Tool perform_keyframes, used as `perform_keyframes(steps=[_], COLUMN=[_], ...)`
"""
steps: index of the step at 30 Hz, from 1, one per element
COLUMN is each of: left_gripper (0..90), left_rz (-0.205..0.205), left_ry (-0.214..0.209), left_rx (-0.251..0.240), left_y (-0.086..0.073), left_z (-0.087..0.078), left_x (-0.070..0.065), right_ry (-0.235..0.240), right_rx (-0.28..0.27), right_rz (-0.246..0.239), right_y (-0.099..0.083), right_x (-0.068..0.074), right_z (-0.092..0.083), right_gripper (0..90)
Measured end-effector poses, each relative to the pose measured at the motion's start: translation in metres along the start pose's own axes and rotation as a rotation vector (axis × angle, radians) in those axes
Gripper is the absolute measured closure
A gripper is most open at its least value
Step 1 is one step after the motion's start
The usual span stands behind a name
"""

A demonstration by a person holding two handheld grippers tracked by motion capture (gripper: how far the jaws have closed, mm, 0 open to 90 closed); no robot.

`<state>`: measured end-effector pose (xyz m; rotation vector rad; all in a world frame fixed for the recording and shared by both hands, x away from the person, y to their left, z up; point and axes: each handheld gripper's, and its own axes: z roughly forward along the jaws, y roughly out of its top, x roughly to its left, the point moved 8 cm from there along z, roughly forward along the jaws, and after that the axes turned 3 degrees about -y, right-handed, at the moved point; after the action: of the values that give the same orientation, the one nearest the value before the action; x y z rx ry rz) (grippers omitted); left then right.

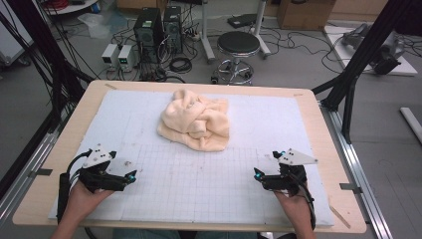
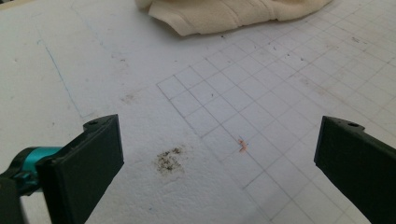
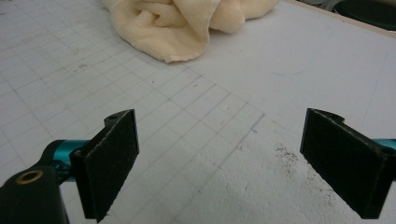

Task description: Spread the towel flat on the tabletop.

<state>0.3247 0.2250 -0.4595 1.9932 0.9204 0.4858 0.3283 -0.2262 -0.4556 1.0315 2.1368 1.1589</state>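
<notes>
Cream towel (image 1: 195, 122): lay crumpled in a soft heap on the far middle of the tabletop (image 1: 59, 167), folds rolled over one another, no free corner plainly showing from the high view.
White gridded mat (image 1: 199, 184): covered the tabletop beneath the towel, smudged with dark specks close to each claw.
Left claw (image 1: 133, 175): held low over the near left of the mat, jaws spread wide with nothing between them, well apart from the towel.
Right claw (image 1: 257, 173): held low over the near right, jaws likewise wide and empty, pointed toward the heap's near edge.
Nearest cloth: a loose lip of the towel (image 3: 180, 51) lay at the top of the right gripper view, a flatter hem (image 2: 205, 23) at the top of the left gripper view.
Risk, grip: likely to pinch several layers at once in so bunched a heap, lifting a wad instead of a single edge.
Risk, drag: a low approach could have shoved the pile across the mat toward the far rim rather than caught it.
Risk, mismatch: two claws seizing parts of the same fold could have twisted the cloth tighter.
Risk, mat: jaws pressed too deep could have scraped or snagged the soft surface.
</notes>
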Motion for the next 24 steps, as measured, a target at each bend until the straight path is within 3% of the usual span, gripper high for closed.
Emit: perform_keyframes(steps=[12, 24], left_gripper=[1.7, 1.7], left_rz=[0.011, 0.009], left_ry=[-0.001, 0.004], left_rx=[0.011, 0.000], left_y=[0.0010, -0.0015], left_z=[0.0036, -0.0040], left_x=[-0.0008, -0.0010], right_ry=[0.005, 0.012], right_rx=[0.002, 0.008], right_rz=[-0.008, -0.018], right_y=[-0.0025, -0.0006], right_x=[-0.0004, 0.0041], right_z=[-0.0005, 0.0002], right_gripper=[10.9, 10.9])
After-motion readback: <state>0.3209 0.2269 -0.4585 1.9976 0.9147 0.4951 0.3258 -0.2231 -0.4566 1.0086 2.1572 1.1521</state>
